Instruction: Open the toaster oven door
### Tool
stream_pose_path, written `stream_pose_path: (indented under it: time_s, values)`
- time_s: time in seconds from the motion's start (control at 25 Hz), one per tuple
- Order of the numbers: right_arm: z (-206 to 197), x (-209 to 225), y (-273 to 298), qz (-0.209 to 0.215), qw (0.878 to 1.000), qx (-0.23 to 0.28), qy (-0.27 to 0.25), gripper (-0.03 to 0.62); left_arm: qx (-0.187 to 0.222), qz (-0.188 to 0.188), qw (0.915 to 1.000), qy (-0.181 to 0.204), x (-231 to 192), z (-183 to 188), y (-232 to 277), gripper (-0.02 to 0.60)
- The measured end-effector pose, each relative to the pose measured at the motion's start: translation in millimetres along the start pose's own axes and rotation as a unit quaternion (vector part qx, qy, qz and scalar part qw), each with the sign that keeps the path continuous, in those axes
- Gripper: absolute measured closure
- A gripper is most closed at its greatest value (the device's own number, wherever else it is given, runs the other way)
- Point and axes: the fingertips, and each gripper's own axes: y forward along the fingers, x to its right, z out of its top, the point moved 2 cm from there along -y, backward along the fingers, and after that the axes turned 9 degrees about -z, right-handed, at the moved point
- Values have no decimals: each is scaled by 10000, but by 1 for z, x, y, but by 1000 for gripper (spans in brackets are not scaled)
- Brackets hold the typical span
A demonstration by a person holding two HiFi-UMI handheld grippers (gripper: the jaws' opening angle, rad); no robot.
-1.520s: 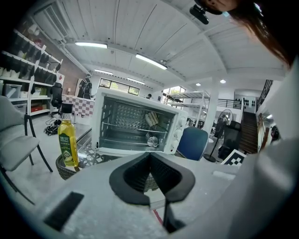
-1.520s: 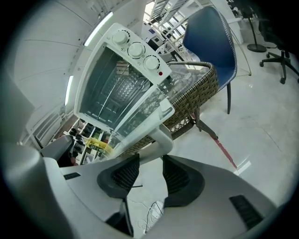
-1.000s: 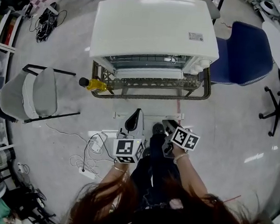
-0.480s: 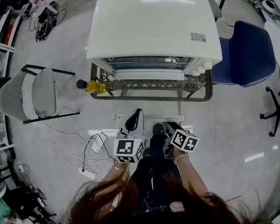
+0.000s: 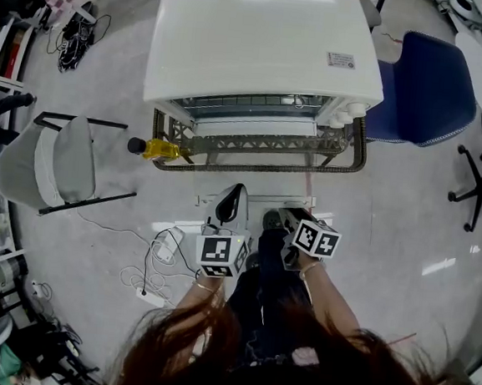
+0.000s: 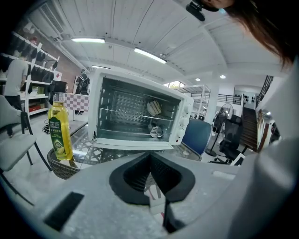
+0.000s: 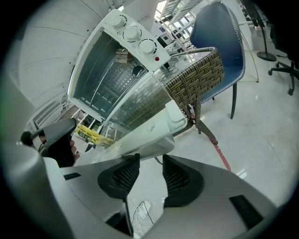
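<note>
The white toaster oven [image 5: 267, 43] stands on a low glass table with a wicker rim [image 5: 256, 165]. Its door [image 5: 255, 128] looks folded down flat, and in the left gripper view I see straight onto the racks inside the oven [image 6: 184, 122] over the door's white front edge [image 6: 131, 143]. Both grippers hang low in front of the table, apart from the oven. My left gripper [image 5: 232, 202] [image 6: 150, 156] is shut on nothing. My right gripper [image 5: 289, 218] [image 7: 150, 161] is open and empty; the three knobs of the oven [image 7: 133, 32] show beyond it.
A yellow oil bottle [image 5: 157, 147] [image 6: 59, 128] stands at the table's left end. A blue chair [image 5: 426, 90] [image 7: 219, 32] is right of the oven, a grey folding chair [image 5: 55, 163] to the left. Cables and a power strip [image 5: 164, 252] lie on the floor by my feet.
The oven and table have drifted slightly up and left in the head view. Both grippers have stayed where they were. A dark figure has come in at the left edge.
</note>
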Motion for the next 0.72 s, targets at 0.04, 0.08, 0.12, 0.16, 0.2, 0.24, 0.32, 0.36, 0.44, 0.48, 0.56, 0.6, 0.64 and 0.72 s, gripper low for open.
stream_pose_path:
  time_s: [0.04,0.08,0.12,0.16,0.2,0.24,0.32,0.36,0.44,0.48,0.56,0.6,0.64,0.72]
  values:
    - [-1,0,1,-3,10000,-16,-13,447,1,-7,10000,10,0,0,1,568]
    - [-1,1,2,-7,10000,-27,-26,447,3,-14,10000,20,0,1,1,568]
    - [-2,1,2,-10,10000,-31,-39,447,3,-23,10000,31,0,2,1,568]
    - [-1,1,2,-10,10000,-29,-54,447,4,-32,10000,45,0,2,2,568]
    - [-1,0,1,-8,10000,-25,-71,447,4,-40,10000,58,0,4,2,568]
    - [0,0,1,-17,10000,-24,-93,447,5,-46,10000,71,0,4,2,568]
    - [-1,2,2,-85,9998,-44,-148,448,17,-48,9999,90,0,6,2,568]
    - [-1,2,3,-117,9998,-53,-178,450,26,-46,9999,94,-1,6,2,568]
    - [-2,3,6,-171,9996,-67,-217,453,42,-50,9999,101,-2,6,1,568]
    - [-3,4,7,-190,9995,-71,-228,454,47,-54,9999,107,-3,6,0,568]
    - [-4,4,10,-216,9994,-72,-260,457,52,-60,9999,119,-4,6,-1,568]
    - [-5,4,11,-226,9993,-69,-290,461,54,-61,9999,123,-4,5,-1,568]
    - [-4,4,12,-226,9992,-59,-324,462,58,-62,9999,128,-4,5,-1,568]
    - [-3,3,11,-200,9992,-18,-352,461,69,-62,9999,139,-5,5,-2,568]
